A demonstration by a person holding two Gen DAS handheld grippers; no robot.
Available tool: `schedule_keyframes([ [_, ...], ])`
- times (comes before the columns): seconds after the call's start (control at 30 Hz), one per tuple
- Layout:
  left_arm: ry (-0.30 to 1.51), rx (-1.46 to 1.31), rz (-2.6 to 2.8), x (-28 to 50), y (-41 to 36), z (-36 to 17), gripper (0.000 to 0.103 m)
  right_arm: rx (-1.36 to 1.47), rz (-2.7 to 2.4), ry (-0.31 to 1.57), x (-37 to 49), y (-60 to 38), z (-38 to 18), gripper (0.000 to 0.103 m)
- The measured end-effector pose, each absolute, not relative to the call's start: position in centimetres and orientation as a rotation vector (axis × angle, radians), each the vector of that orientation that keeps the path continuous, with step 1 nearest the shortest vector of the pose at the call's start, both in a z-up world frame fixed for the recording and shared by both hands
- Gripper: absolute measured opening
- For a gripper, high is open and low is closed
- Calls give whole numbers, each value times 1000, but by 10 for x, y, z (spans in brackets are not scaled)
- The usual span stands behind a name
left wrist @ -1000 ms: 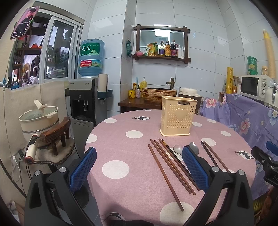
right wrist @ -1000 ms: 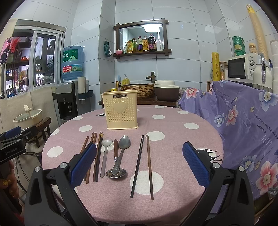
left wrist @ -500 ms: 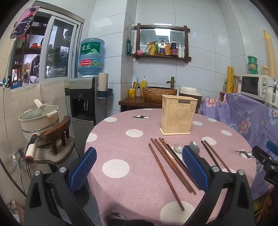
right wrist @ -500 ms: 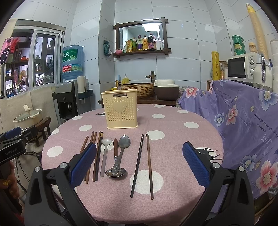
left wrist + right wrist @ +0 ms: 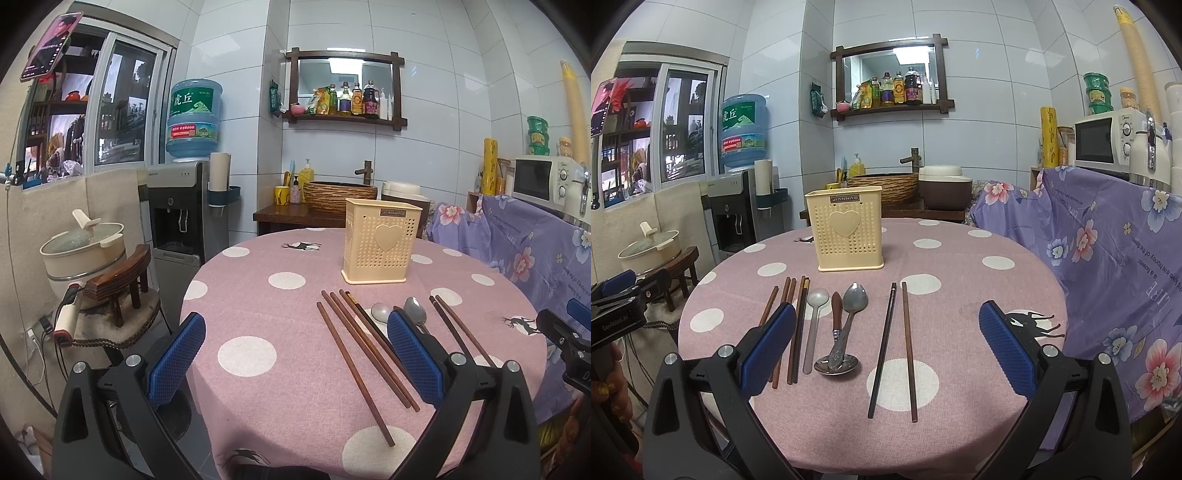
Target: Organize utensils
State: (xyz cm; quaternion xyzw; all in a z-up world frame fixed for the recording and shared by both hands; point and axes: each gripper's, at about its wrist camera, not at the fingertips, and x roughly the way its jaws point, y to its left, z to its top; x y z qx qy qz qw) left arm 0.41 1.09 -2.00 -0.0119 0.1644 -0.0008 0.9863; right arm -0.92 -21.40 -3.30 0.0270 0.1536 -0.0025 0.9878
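Cream plastic, the perforated utensil holder (image 5: pixel 849 230) stood upright at twelve o'clock on the pink dotted desk (image 5: pixel 960 295). Before it lay brown chopsticks (image 5: pixel 792 314) at ten o'clock, three spoons (image 5: pixel 846 325) in the middle, and two more chopsticks (image 5: pixel 897 343) beside them. My right gripper (image 5: pixel 886 347) and left gripper (image 5: pixel 295 358) hovered with jaws apart, holding nothing.

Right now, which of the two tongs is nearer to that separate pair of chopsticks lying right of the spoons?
The right tongs. The dark and brown chopstick pair lies between their open blue pads. The left tongs hang off to the pair's left, over the bundled chopsticks.
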Motion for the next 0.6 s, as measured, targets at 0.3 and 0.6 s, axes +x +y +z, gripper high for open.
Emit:
schedule_keyframes([
  [0.3,426,-51,0,19,15,-27,98,38,-32,378,6,-216,-34,98],
  [0.6,642,-101,-44,77,30,-35,92,32,-53,535,61,-238,-40,98],
])
